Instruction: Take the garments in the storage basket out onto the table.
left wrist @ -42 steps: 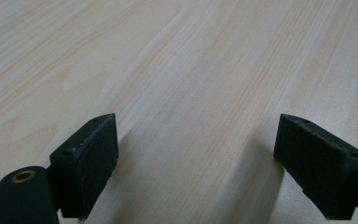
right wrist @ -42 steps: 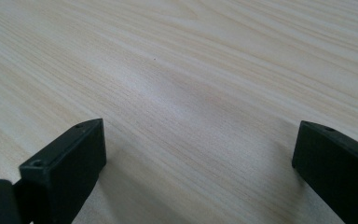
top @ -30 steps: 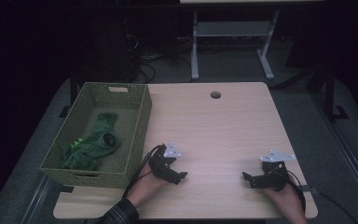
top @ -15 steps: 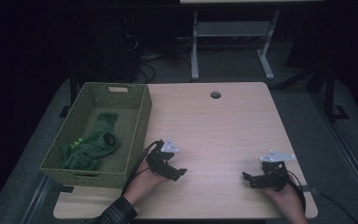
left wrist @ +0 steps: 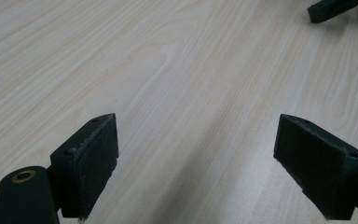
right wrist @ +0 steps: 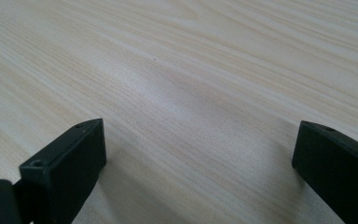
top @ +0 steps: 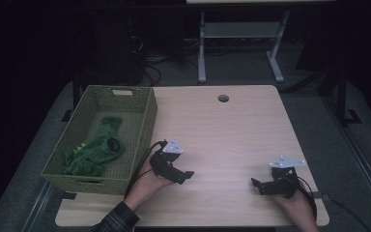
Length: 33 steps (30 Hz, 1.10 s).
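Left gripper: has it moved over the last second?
Yes, slightly. The left gripper has drifted toward the person's edge, away from the table's cable hole.

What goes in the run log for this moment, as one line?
left gripper: open, empty, over light wooden table | right gripper: open, empty | green plush toy: inside olive woven basket, untouched
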### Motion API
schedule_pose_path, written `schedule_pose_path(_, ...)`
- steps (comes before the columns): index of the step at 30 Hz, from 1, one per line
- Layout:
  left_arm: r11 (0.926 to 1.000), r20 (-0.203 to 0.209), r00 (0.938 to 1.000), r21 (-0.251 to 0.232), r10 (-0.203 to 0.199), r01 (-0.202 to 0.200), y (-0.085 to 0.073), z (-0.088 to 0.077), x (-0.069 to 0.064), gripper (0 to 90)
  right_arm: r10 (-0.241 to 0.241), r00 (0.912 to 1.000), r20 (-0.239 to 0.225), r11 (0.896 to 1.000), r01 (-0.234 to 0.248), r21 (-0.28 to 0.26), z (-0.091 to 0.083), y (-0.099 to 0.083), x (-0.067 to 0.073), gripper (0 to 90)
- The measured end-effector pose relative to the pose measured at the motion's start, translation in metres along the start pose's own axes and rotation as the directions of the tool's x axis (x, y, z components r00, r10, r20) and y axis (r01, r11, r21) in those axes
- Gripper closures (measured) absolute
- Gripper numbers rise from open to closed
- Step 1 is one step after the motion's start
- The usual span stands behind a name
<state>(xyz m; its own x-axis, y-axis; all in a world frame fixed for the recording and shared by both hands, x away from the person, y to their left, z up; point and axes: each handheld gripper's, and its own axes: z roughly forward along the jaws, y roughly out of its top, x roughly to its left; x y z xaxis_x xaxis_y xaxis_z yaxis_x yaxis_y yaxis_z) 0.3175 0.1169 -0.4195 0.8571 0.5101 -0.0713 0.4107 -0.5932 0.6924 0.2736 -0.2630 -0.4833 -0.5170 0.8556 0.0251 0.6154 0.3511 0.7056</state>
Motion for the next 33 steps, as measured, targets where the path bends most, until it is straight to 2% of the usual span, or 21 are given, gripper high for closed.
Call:
schedule_pose_path(7, 0.9997, 0.008, 1.0000, -0.025, -0.003, 0.003, 0.006, -0.007, 0.001, 13.4, 0.000, 1.0000, 0.000, 1.000, 0.000, 0.000, 0.000, 0.000, 0.000, 2.7)
schedule_pose_path(9, 0.9998, 0.012, 0.9999, -0.019, 0.005, -0.004, 0.007, -0.009, 0.002, 13.4, -0.001, 1.0000, 0.000, 1.000, 0.001, 0.000, 0.000, 0.000, 0.000, 2.7)
schedule_pose_path(13, 0.9993, 0.021, 0.9998, -0.037, -0.006, 0.007, 0.012, -0.015, 0.002, 13.4, 0.000, 1.0000, 0.000, 1.000, 0.000, 0.000, 0.000, 0.000, 0.000, 2.7)
schedule_pose_path(18, 0.9990, 0.029, 0.9996, -0.044, 0.004, -0.002, 0.018, -0.021, 0.003, 13.4, 0.001, 1.0000, 0.000, 1.000, -0.001, 0.000, 0.000, 0.000, 0.000, 2.7)
schedule_pose_path(19, 0.9986, 0.040, 0.9992, -0.053, -0.002, 0.004, 0.020, -0.023, 0.003, 13.4, 0.001, 1.0000, 0.000, 1.000, -0.001, 0.000, 0.000, 0.000, 0.000, 2.7)
schedule_pose_path(24, 0.9988, 0.031, 0.9993, -0.045, 0.022, -0.020, 0.025, -0.029, 0.005, 13.4, 0.001, 1.0000, 0.000, 1.000, -0.001, 0.000, 0.000, 0.000, 0.000, 2.7)
schedule_pose_path(25, 0.9986, 0.030, 0.9994, -0.051, 0.016, -0.014, 0.026, -0.030, 0.005, 13.4, 0.001, 1.0000, 0.000, 1.000, -0.001, 0.000, 0.000, 0.000, 0.000, 2.7)
schedule_pose_path(28, 0.9984, 0.037, 0.9986, -0.041, 0.039, -0.038, 0.029, -0.036, 0.009, 13.4, 0.001, 1.0000, 0.000, 1.000, -0.001, 0.000, 0.000, 0.000, 0.000, 2.7)
schedule_pose_path(33, 0.9983, 0.048, 0.9979, -0.041, 0.044, -0.042, 0.032, -0.041, 0.015, 13.4, 0.003, 1.0000, 0.000, 1.000, -0.003, 0.000, 0.000, 0.000, 0.000, 2.7)
